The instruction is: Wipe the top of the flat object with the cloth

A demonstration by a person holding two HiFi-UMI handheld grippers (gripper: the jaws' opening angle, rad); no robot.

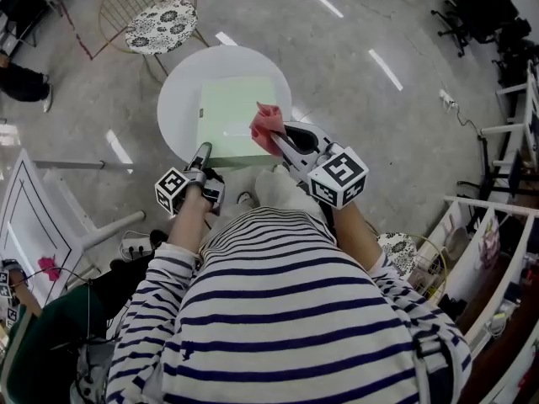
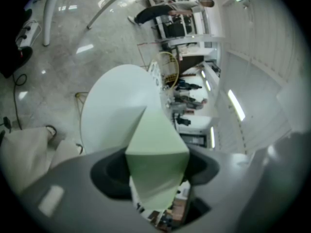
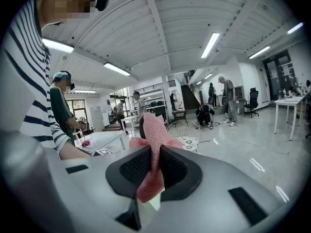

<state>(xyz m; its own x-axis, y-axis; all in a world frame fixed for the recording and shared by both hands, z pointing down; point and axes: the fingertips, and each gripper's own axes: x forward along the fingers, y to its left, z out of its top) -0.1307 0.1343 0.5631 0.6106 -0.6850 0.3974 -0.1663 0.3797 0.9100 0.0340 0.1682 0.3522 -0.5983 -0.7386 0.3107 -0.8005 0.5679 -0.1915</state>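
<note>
A flat pale green box (image 1: 236,112) lies on a round white table (image 1: 179,87). My left gripper (image 1: 203,150) is shut on the box's near left edge. In the left gripper view a corner of the box (image 2: 158,152) fills the gap between the jaws, with the table (image 2: 114,106) beyond. My right gripper (image 1: 278,140) is shut on a pink cloth (image 1: 267,123) and holds it over the box's near right part. In the right gripper view the cloth (image 3: 154,130) sticks up from between the jaws, which point out at the room.
A wire chair with a patterned cushion (image 1: 162,25) stands beyond the table. A white frame (image 1: 38,204) is at the left and a second patterned seat (image 1: 402,249) at the right. Several people (image 3: 226,98) stand in the hall behind.
</note>
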